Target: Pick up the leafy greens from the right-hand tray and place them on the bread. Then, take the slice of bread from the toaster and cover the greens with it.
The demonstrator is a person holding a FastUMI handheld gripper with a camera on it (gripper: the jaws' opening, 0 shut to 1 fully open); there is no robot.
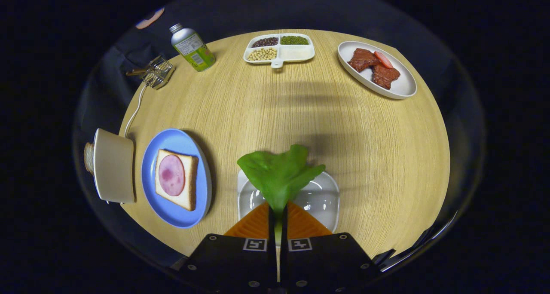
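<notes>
- Two fingers of the gripper are pressed together on the stalk of the leafy greens, held above a clear tray.
- Left: bread on blue plate, toaster beside it.
- Far of the greens, the table lies open.

On the worktop: 1 lettuce leaf, 2 bread slices, 1 toaster, 3 plates, 1 divided tray, 1 bottle.

From my remote seat I see a matt wood-grain table, a glossy white tray and a metal-capped bottle.
</notes>
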